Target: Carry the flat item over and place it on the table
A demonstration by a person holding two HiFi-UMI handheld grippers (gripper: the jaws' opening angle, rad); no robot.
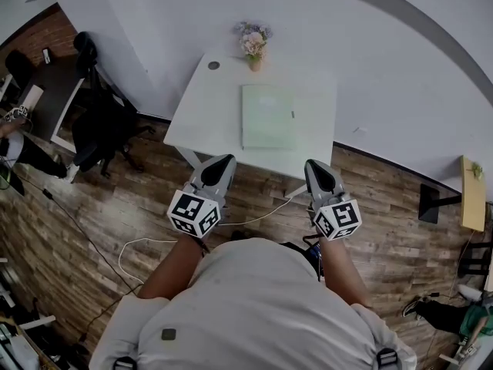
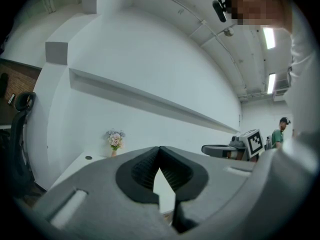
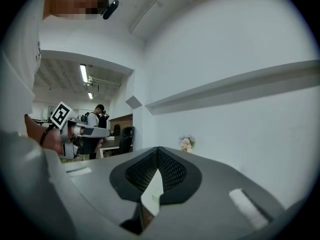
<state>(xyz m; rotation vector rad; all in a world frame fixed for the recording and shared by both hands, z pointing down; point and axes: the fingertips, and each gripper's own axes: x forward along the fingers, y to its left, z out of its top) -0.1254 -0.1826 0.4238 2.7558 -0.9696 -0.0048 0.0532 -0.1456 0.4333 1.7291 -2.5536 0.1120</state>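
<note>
White walls stand behind a white bench (image 1: 202,122). On it lies the flat, pale green item (image 1: 267,116), with a small pot of flowers (image 1: 253,46) near the back edge. The left claw (image 1: 222,163) and the right claw (image 1: 316,166) hang side by side over the wood floor (image 1: 115,214), just in front of the bench and apart from the green item, and both are clenched with nothing in them, tips pressed together and pointing toward the bench.
</note>
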